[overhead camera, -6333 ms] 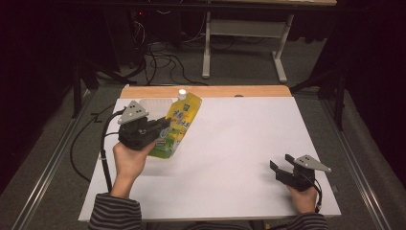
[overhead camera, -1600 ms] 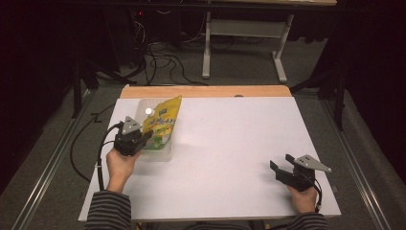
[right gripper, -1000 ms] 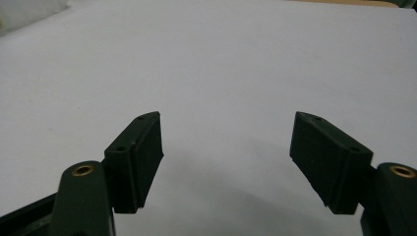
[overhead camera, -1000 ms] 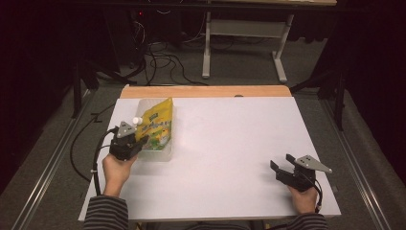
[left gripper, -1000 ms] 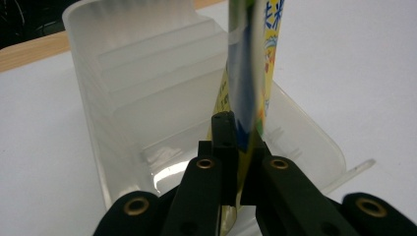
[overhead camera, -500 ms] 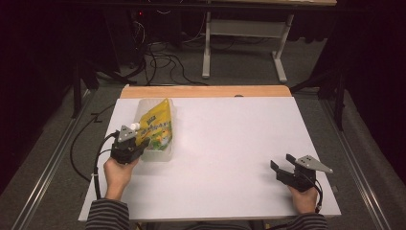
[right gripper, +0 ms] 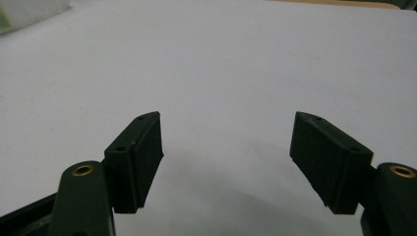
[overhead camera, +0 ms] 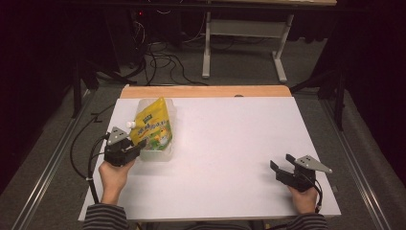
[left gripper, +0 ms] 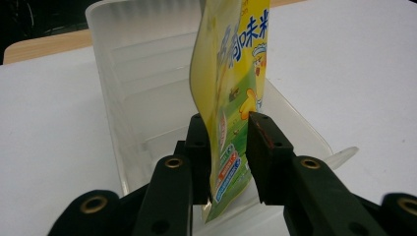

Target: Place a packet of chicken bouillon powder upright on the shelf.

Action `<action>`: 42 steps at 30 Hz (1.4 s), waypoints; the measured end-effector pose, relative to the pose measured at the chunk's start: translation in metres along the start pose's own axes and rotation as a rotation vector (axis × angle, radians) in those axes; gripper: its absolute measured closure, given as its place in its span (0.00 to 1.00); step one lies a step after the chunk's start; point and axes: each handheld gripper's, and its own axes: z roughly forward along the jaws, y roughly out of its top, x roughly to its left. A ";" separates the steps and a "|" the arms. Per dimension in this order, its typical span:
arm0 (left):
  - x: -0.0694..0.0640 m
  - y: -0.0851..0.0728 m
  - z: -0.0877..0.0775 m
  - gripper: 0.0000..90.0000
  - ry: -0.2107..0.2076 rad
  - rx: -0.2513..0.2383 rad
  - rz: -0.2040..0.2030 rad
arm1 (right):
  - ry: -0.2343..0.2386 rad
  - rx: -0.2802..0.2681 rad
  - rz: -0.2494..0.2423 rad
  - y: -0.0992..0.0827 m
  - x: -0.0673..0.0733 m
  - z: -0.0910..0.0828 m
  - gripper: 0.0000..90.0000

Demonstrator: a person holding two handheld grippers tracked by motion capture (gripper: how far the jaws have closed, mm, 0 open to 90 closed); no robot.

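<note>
A: Pouch [overhead camera: 152, 130]?
B: Upright in clear tub [overhead camera: 155, 154], left-centre; top cut off in left gripper view.
A: Left gripper [left gripper: 228, 147]?
B: Jaws just been opening, pouch between, loose. Right gripper [right gripper: 226, 162] wide, empty.

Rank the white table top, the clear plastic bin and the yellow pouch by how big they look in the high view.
1. White table top, by far the largest.
2. Clear plastic bin and yellow pouch: they look alike in size, and the pouch covers much of the bin, so no ranking.
</note>
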 end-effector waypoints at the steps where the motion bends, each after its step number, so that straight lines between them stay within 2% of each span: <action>1: 0.000 0.000 0.000 0.80 0.000 0.000 0.000 | -0.001 -0.002 0.002 0.000 0.000 0.000 0.32; 6: 0.002 -0.001 -0.007 0.78 0.007 -0.026 -0.018 | 0.001 0.000 0.001 0.000 0.000 0.000 0.32; 10: 0.003 -0.001 -0.010 0.77 0.016 -0.022 -0.020 | 0.000 0.004 -0.004 0.000 0.000 0.001 0.32; 14: 0.004 -0.004 -0.016 0.73 0.025 -0.029 -0.045 | -0.002 0.004 -0.001 0.000 0.000 0.000 0.32; 27: -0.005 -0.019 -0.040 0.62 0.072 -0.067 -0.058 | -0.002 0.006 -0.004 0.000 0.001 0.001 0.32; 31: -0.007 -0.023 -0.043 0.61 0.054 -0.060 -0.064 | -0.001 0.002 0.002 0.000 0.000 0.000 0.32; 37: -0.011 -0.026 -0.046 0.59 0.052 -0.062 -0.060 | -0.002 0.004 -0.007 0.000 0.001 0.001 0.32; 39: -0.013 -0.029 -0.047 0.59 0.041 -0.063 -0.073 | -0.004 0.018 -0.003 0.001 0.001 0.001 0.32; 42: -0.015 -0.031 -0.048 0.57 0.038 -0.049 -0.077 | -0.004 0.010 -0.005 0.001 0.000 0.001 0.32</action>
